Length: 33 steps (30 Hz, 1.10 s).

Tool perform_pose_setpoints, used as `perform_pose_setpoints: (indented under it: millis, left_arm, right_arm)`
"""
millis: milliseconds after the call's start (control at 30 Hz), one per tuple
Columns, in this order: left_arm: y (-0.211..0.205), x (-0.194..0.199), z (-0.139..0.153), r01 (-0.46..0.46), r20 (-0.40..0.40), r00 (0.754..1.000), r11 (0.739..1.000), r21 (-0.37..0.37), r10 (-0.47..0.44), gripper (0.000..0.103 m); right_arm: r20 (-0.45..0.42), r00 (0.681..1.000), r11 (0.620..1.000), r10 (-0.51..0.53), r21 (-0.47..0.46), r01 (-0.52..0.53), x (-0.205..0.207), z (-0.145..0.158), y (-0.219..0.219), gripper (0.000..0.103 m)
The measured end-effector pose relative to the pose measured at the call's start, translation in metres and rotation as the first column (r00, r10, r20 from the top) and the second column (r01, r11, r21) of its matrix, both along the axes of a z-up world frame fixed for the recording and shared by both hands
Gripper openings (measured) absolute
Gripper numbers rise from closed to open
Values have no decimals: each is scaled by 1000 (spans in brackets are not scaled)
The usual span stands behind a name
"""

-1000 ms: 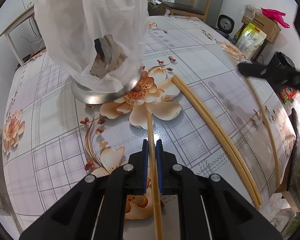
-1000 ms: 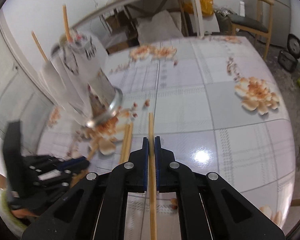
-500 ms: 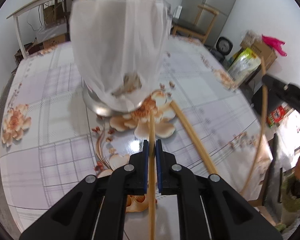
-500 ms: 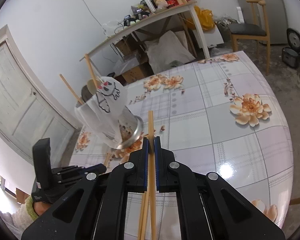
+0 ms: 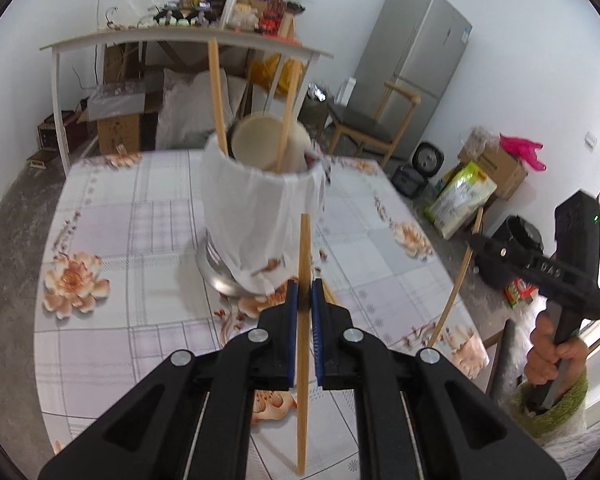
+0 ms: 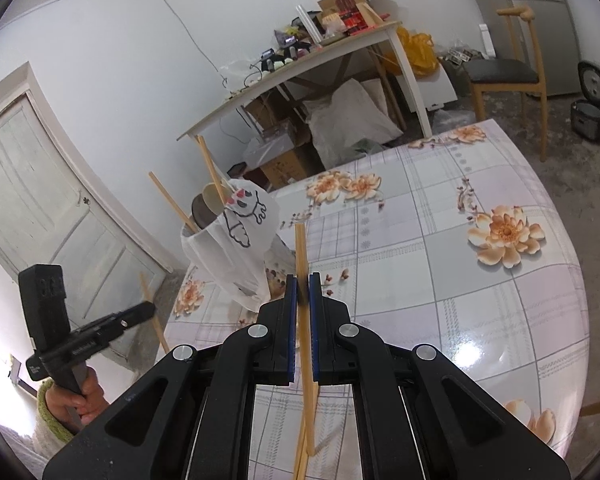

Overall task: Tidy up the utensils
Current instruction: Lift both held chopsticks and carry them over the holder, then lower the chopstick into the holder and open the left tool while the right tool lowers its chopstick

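Counted in the left wrist view: two chopsticks stand in the holder, one is pinched in each gripper, and part of another (image 5: 329,295) shows on the table just right of the left gripper's fingers.

The utensil holder (image 5: 260,216), a metal cup wrapped in a white plastic bag, stands on the floral tablecloth (image 5: 148,240) at centre frame. Its two standing chopsticks (image 5: 217,100) lean apart above the rim, beside a pale spoon-like bowl (image 5: 256,140).

The left gripper (image 5: 303,292), at lower centre, has its blue pads pressed together on a single chopstick (image 5: 303,344), whose tip reaches up in front of the bag's lower right side. It is raised off the table.

The right gripper (image 6: 302,286), lower centre of its own view, is likewise clamped on one chopstick (image 6: 301,252), the tip pointing up just right of the holder (image 6: 236,248), which here shows a cartoon face drawn on the bag. More chopsticks lie on the table below its fingers; their number cannot be told.

Each gripper also appears in the other's view, held by a hand in a green cuff: the right one (image 5: 474,240) at the right edge, the left one (image 6: 150,310) at lower left.

Behind the table: a cluttered white side table (image 5: 180,40), a grey refrigerator (image 5: 412,64), a wooden chair (image 5: 364,128), boxes and bags on the floor.
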<state>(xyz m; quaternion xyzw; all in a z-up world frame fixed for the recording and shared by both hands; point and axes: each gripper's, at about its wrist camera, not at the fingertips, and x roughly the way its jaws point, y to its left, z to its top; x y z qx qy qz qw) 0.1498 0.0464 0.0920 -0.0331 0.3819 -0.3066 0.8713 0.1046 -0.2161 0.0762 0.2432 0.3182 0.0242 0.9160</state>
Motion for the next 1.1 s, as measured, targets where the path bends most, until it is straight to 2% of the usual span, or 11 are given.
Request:
perform_pose_setpoints:
  millis: [300, 633, 800, 967, 1100]
  left_arm:
    - [17, -3, 30, -13, 65, 998, 997, -72, 17, 6]
    - [17, -6, 78, 21, 192, 981, 996, -91, -3, 6]
    - [17, -6, 117, 44, 287, 958, 992, -120, -8, 6]
    - [20, 1, 160, 56, 398, 917, 985, -160, 13, 6]
    - [18, 19, 175, 43, 443, 896, 984, -171, 38, 6]
  right_arm:
    - [54, 999, 1000, -6, 0, 6, -11, 19, -2, 4]
    - [119, 993, 1000, -8, -17, 10, -15, 42, -8, 4]
    - [120, 993, 1000, -11, -22, 14, -14, 45, -12, 4]
    - [120, 993, 1000, -13, -22, 15, -15, 45, -12, 4]
    - [113, 993, 1000, -13, -19, 15, -14, 44, -13, 4]
